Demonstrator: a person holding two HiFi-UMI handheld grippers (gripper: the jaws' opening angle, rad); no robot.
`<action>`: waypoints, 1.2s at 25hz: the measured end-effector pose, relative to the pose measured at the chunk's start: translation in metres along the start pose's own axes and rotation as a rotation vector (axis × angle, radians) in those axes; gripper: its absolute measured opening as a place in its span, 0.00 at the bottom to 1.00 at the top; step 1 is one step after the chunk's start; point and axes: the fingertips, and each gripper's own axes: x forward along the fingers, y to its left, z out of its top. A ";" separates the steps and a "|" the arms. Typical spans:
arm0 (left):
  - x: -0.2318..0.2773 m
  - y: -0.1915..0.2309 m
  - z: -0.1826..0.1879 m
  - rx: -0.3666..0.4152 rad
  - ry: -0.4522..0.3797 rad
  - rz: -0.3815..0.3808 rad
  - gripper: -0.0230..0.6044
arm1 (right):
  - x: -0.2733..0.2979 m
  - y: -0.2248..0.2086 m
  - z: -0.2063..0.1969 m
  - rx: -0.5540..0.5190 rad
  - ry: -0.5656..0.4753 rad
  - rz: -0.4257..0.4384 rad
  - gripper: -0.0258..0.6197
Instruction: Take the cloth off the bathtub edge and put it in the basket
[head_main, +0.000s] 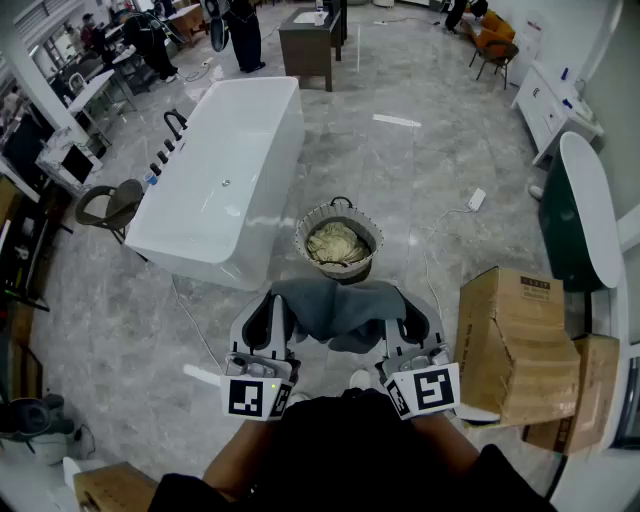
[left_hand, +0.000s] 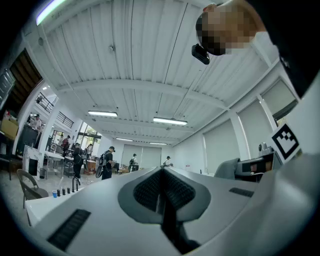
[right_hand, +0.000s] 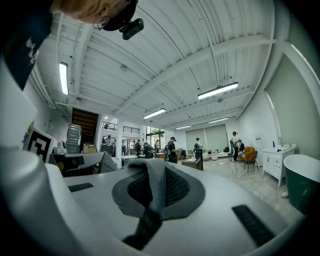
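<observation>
Looking down from the head view, the grey cloth (head_main: 335, 310) hangs spread between the left gripper (head_main: 268, 305) and the right gripper (head_main: 408, 308), clear of the tub (head_main: 215, 262) and short of the basket (head_main: 372, 240). The basket stands on the floor just ahead, by the tub's near corner, with a beige bundle (head_main: 338, 243) already inside.

In the left gripper view the jaws are pressed together with only a thin dark seam between them. No fabric rises past the tips, so the pinch looks slight – the head view is what shows the cloth's corner reaching them.

In the right gripper view the jaws are clamped on a thick fold of cloth that stands up over the tips.

The step in hand, as I judge it, is the carry to the basket. Both grippers should go forward together until the cloth's sagging middle is over the opening, then go low before letting go. Opening both at once should drop it inside the rim – the weaker left pinch could slip first and leave a corner trailing over the side
</observation>
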 end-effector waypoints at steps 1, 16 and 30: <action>0.002 0.000 0.000 0.002 0.001 0.005 0.06 | 0.000 -0.003 0.000 -0.003 0.001 -0.001 0.09; 0.037 -0.046 -0.015 0.058 0.003 0.064 0.06 | -0.005 -0.070 -0.019 0.039 0.044 0.061 0.09; 0.088 -0.075 -0.006 0.073 -0.018 -0.004 0.06 | -0.001 -0.130 -0.002 0.049 -0.006 -0.008 0.09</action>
